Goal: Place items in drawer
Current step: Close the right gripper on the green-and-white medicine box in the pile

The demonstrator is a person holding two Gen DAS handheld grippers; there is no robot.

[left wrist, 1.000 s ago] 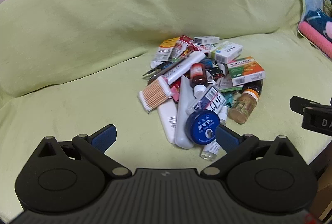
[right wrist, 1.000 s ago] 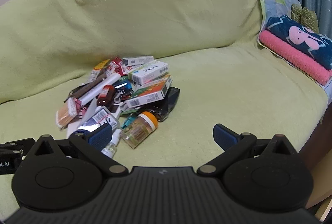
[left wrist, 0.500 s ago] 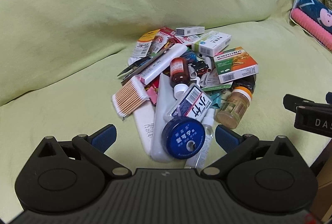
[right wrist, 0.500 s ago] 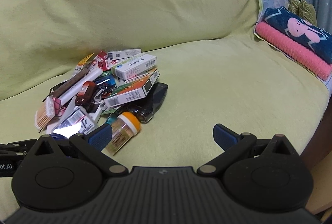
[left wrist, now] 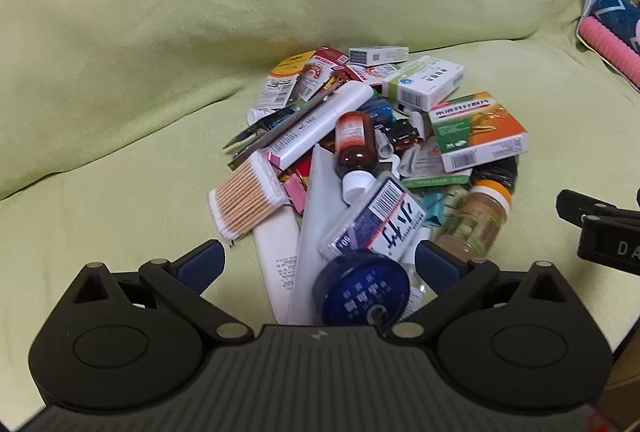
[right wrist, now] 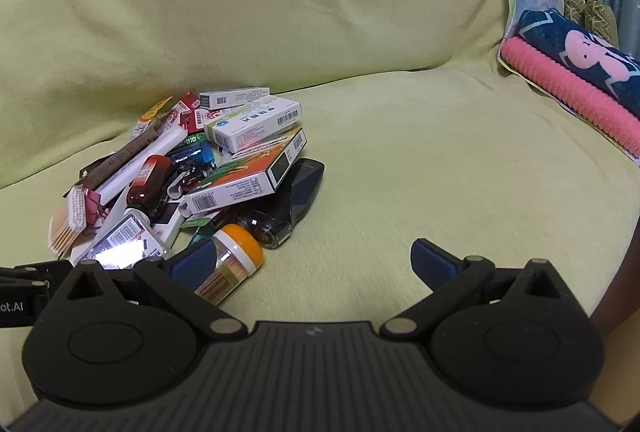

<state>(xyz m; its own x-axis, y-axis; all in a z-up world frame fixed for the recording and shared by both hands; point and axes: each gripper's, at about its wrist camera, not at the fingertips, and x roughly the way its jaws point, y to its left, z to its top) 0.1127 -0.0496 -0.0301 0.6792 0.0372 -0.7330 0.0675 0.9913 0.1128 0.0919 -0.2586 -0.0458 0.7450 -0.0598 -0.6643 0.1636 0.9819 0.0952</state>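
A heap of small household items lies on a green-covered sofa seat [left wrist: 120,216]. It holds a round blue tin [left wrist: 362,294], a bundle of cotton swabs [left wrist: 246,202], a brown bottle [left wrist: 354,144], an orange-lidded jar [left wrist: 476,222] [right wrist: 230,266], an orange-and-green box [left wrist: 478,130] [right wrist: 250,176] and a white box [left wrist: 424,80]. My left gripper [left wrist: 320,260] is open, its fingers straddling the blue tin at the heap's near edge. My right gripper [right wrist: 308,260] is open over bare seat, its left finger beside the jar. No drawer is in view.
The sofa backrest [right wrist: 280,0] rises behind the heap. A pink roll and a dark blue patterned cloth [right wrist: 576,52] lie at the right end of the seat. Bare green seat [right wrist: 440,160] stretches right of the heap. The other gripper's black body [left wrist: 600,236] shows at the right edge.
Both grippers have moved closer to the heap and lower. The blue tin now sits between the left gripper's fingers, and the jar is beside the right gripper's left finger.
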